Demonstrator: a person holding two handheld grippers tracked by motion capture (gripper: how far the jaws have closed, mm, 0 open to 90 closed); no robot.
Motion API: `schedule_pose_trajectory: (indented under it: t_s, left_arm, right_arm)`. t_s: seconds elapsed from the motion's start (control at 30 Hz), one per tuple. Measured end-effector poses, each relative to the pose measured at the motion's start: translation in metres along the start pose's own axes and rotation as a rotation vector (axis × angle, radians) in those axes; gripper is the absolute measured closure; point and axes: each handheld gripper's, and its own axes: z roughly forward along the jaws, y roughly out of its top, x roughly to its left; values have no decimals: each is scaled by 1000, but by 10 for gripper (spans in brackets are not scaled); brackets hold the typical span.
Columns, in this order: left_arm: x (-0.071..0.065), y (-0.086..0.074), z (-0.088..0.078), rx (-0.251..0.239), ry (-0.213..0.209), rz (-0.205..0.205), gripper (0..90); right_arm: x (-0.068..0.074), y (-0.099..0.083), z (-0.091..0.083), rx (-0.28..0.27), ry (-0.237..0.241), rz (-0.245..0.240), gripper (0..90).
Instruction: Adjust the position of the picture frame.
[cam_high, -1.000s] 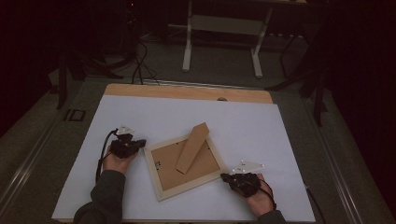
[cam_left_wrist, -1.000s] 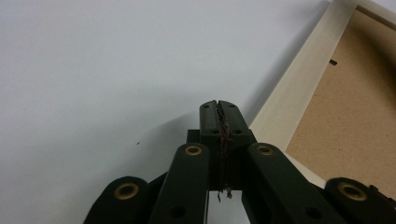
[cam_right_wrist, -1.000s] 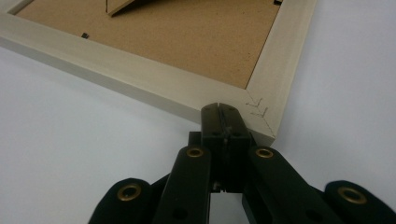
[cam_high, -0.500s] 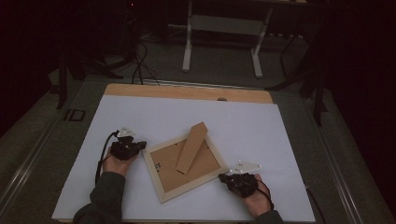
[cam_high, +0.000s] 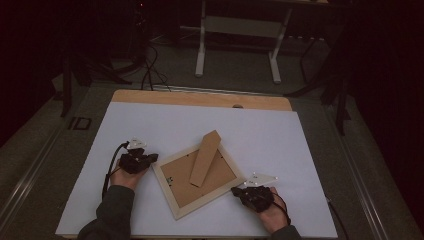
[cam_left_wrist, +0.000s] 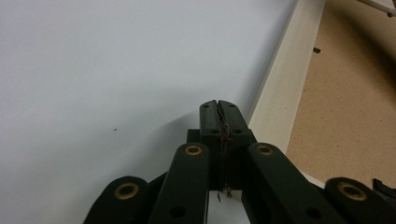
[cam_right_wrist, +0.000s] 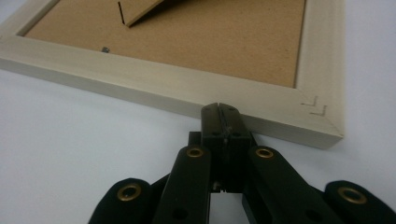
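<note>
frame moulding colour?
Pale cream wooden picture frame around a brown fibreboard back; clearest in the right gripper view.

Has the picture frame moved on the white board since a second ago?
No. The picture frame lies at the same angle, same spot against the white board edges.

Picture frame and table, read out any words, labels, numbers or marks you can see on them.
No readable text anywhere.
Picture frame: two small staple-like marks at one corner, not letters.
Small greenish spot on its backing board: too small to read.
White table sheet: blank.
</note>
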Motion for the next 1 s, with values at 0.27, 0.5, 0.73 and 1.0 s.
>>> schedule_pose_trajectory:
  t_s: [0.27,0.5,0.73,1.0]
  left_arm:
    - [-1,0,1,5,-5,8,900]
    - [-2,0,1,10,-3,10,900]
    - [-7,-2,5,24,-18,24,900]
    - [-12,-2,8,28,-33,36,900]
  right_arm:
    - [5,1,3,-2,18,-10,900]
    - [8,1,4,7,26,-15,900]
    - [12,0,8,23,19,-25,900]
    - [14,1,9,19,22,-18,899]
